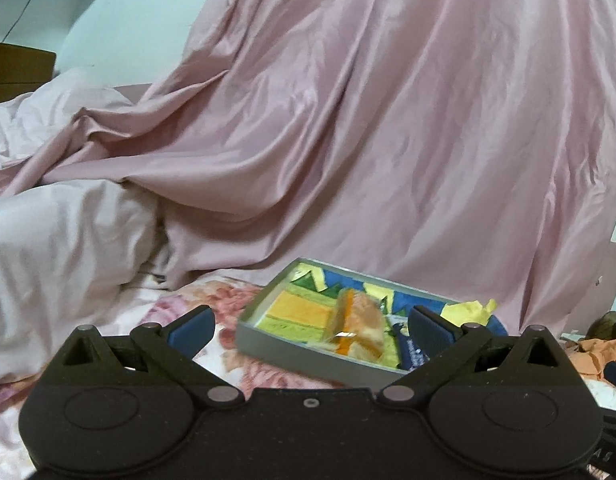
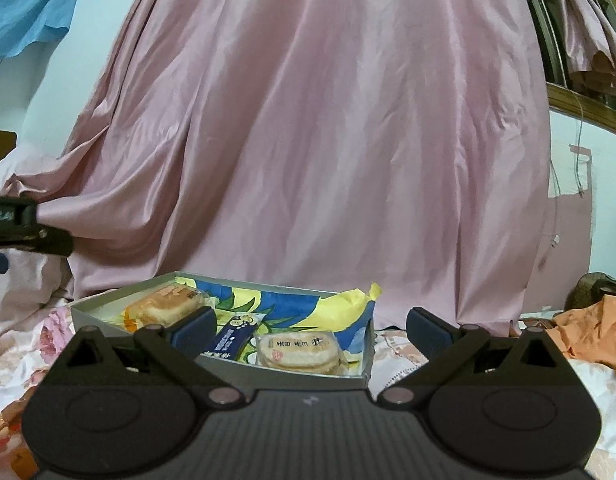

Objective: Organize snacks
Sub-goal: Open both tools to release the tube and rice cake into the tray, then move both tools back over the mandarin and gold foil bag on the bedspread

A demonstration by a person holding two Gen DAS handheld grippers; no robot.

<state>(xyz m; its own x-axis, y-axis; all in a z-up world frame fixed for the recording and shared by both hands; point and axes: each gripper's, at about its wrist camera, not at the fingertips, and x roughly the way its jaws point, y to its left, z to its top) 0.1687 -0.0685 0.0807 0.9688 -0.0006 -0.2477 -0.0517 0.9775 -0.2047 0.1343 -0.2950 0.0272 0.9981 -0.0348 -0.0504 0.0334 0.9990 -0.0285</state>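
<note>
A shallow grey box (image 2: 224,364) with a blue, yellow and green printed lining sits on a floral bedsheet (image 1: 196,300), with a pink satin curtain (image 2: 308,140) hanging just behind it. Three snacks lie inside the box: a wrapped orange pastry (image 2: 168,304) at the left end, a dark blue stick packet (image 2: 232,336) near the middle, and a round pale cake in clear wrap (image 2: 298,350) toward the right front. A strip of yellow paper (image 2: 348,296) rests on the far right rim. The left gripper (image 1: 310,326) is released, its jaws spread wide with nothing between them, positioned just in front of the box's near wall. The right gripper (image 2: 310,326) is likewise released and empty, facing the box from the front. Neither gripper touches any snack. Judgement: the placing step appears largely complete, since every snack visible is already in the box; no loose snack shows on the sheet in either view. An orange cloth (image 2: 588,332) lies well to the right and is not part of the task. The next move likely calls for either locating a remaining snack outside the camera views or straightening the packets within the box; either requires lowering one gripper over a wrapper and closing gently, as the film wraps look slippery and crushable.
</note>
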